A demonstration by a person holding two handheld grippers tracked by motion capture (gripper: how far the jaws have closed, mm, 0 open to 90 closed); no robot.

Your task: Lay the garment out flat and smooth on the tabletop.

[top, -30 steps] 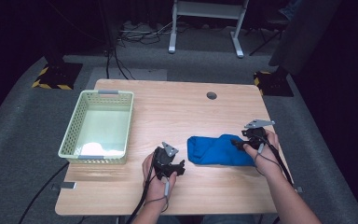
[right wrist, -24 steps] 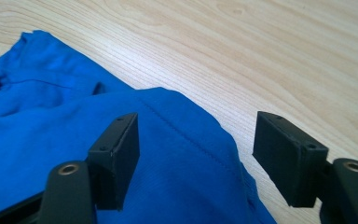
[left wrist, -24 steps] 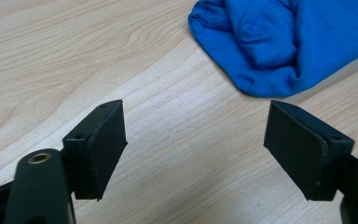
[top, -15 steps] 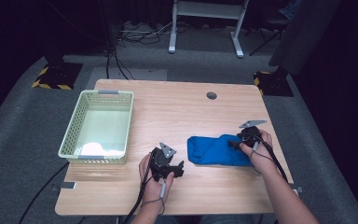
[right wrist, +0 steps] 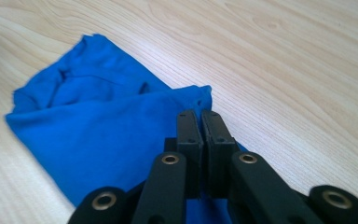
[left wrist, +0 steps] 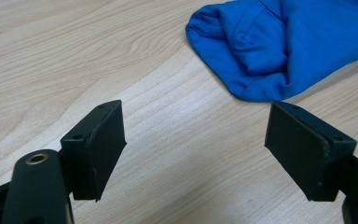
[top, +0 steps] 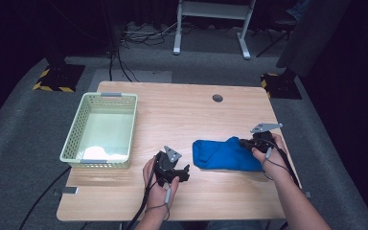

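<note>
A blue cloth lies folded on the wooden table, right of the middle. My right gripper is at its right end. In the right gripper view the right gripper has just been closing and now stands shut, with the blue cloth caught by its edge at the tips. My left gripper rests open near the front edge, just left of the cloth. In the left gripper view the left gripper holds nothing, and the cloth lies a short way beyond its jaws.
A pale green basket stands on the left of the table with something white in its near end. A round hole is in the tabletop near the far edge. Grey carpet and cables surround the table.
My right gripper has shifted slightly left onto the cloth's right end and its jaws have shut. The left gripper has stayed where it was, still open.
</note>
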